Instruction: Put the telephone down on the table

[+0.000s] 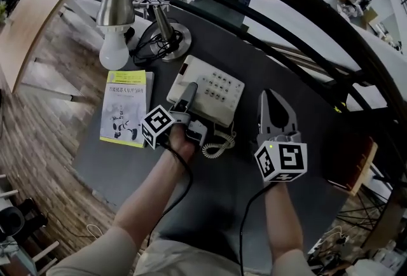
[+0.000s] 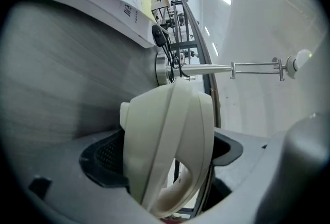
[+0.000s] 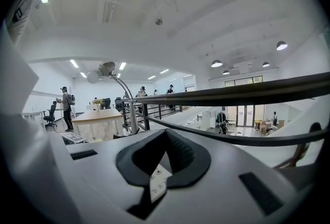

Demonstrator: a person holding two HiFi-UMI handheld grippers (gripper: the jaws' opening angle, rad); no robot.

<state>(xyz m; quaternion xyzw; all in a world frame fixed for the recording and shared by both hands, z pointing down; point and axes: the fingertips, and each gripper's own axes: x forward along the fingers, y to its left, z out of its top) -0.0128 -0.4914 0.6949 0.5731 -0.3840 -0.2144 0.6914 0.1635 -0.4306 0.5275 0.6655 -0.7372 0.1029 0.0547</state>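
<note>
Handset (image 2: 170, 135) of the cream telephone is clamped between the dark pads of your left gripper (image 1: 186, 98), with both jaws pressed against its sides. In your head view that gripper lies over the left side of the telephone base (image 1: 219, 87). The base stands on the dark table (image 1: 219, 182) with its keypad facing up. Whether the handset rests in its cradle or is lifted clear of it cannot be told. A coiled cord (image 1: 216, 146) bunches on the table at the base's near edge. Your right gripper (image 1: 272, 98) hangs to the right of the base, apart from it, with its jaws drawn together and nothing between them. Through the narrow slit between its pads you see only a sliver of the keypad. A yellow-and-white booklet (image 1: 126, 107) lies flat to the left of the base. A silver desk lamp (image 1: 116, 23) stands beyond the booklet, near the table's far edge.
</note>
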